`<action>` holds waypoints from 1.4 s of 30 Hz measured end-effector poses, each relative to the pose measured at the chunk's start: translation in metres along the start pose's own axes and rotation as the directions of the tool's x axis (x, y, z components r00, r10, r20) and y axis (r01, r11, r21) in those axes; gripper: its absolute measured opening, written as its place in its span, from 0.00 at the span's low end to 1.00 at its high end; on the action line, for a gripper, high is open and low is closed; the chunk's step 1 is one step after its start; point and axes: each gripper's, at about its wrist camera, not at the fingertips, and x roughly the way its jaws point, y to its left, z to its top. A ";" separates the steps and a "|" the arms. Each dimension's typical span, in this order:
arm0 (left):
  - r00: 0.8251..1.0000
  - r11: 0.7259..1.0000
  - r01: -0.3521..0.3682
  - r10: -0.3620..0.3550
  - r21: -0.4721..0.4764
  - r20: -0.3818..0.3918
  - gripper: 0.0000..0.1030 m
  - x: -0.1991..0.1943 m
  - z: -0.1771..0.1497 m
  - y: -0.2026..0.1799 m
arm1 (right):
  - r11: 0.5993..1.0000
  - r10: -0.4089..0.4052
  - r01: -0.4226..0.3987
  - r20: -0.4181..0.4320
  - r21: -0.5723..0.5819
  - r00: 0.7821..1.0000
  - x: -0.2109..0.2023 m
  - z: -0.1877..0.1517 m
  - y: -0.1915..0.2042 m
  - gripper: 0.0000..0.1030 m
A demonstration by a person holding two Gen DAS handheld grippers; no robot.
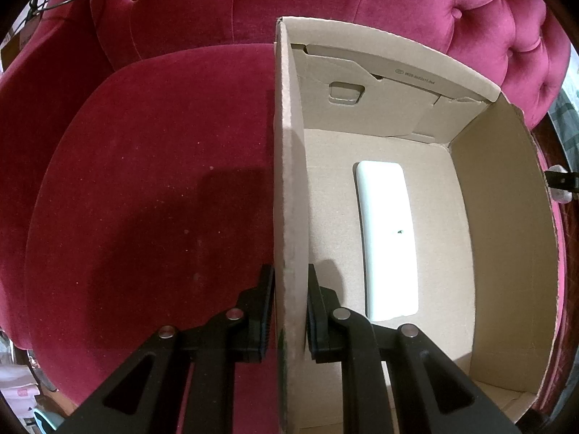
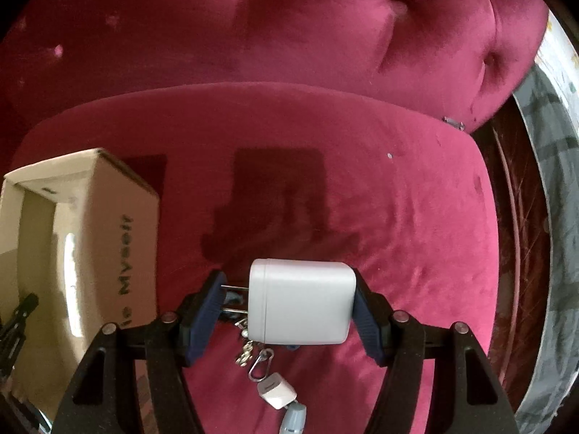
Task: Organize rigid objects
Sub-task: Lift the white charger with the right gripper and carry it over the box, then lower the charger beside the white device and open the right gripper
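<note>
My left gripper [image 1: 289, 278] is shut on the left wall of an open cardboard box [image 1: 286, 144], one finger inside and one outside. A flat white oblong object [image 1: 387, 238] lies on the box floor. In the right wrist view my right gripper [image 2: 287, 289] is shut on a white plug adapter [image 2: 302, 300], held above the red seat. The adapter's metal prongs [image 2: 235, 287] point at the left pad, and the right pad presses on its far end. The box [image 2: 123, 217] stands to the left of this gripper, with printed letters on its side.
The box stands on a red velvet armchair seat [image 1: 144, 181] with a tufted back [image 2: 289, 18]. Below the held adapter lie a bunch of keys with a clip [image 2: 253, 356], a small white tag [image 2: 277, 390] and a grey piece [image 2: 295, 419]. Floor shows at the right edge.
</note>
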 end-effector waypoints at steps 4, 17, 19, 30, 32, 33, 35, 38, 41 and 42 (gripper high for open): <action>1.000 1.000 0.000 0.000 0.001 0.000 0.16 0.000 0.000 0.000 | 0.999 0.019 -0.019 0.004 -0.032 1.000 -0.016 0.004 0.014 0.68; 1.000 1.000 -0.001 0.001 0.001 0.000 0.16 0.000 0.000 -0.001 | 0.983 0.076 -0.070 0.030 -0.169 0.997 -0.062 0.004 0.079 0.68; 1.000 1.000 -0.003 0.003 0.002 0.000 0.16 0.000 0.000 -0.001 | 0.980 0.086 -0.079 0.033 -0.183 0.996 -0.065 0.004 0.088 0.68; 1.000 1.000 -0.004 0.004 0.002 -0.001 0.16 0.000 0.000 -0.002 | 0.956 0.155 -0.145 0.019 -0.255 0.988 -0.062 0.004 0.146 0.68; 1.000 1.000 -0.003 0.003 0.001 0.000 0.16 0.000 0.000 -0.002 | 0.951 0.167 -0.157 0.014 -0.267 0.986 -0.059 0.004 0.156 0.68; 1.000 1.000 -0.003 0.003 0.001 -0.001 0.16 0.000 0.000 -0.002 | 0.949 0.173 -0.164 0.011 -0.269 0.985 -0.058 0.004 0.159 0.68; 1.000 1.000 -0.002 0.002 0.000 -0.001 0.16 0.000 0.001 -0.002 | 0.945 0.176 -0.167 0.006 -0.279 0.984 -0.055 0.003 0.168 0.68; 1.000 1.000 -0.001 0.001 0.000 -0.001 0.16 0.000 0.001 -0.002 | 0.942 0.179 -0.173 -0.004 -0.289 0.984 -0.046 0.002 0.180 0.68; 1.000 1.000 0.001 -0.001 -0.002 -0.001 0.16 0.000 0.001 -0.002 | 0.939 0.176 -0.172 -0.014 -0.296 0.984 -0.037 0.001 0.190 0.68; 1.000 1.000 0.001 -0.001 -0.001 -0.001 0.16 0.000 0.001 -0.002 | 0.939 0.174 -0.171 -0.017 -0.298 0.985 -0.033 0.000 0.194 0.68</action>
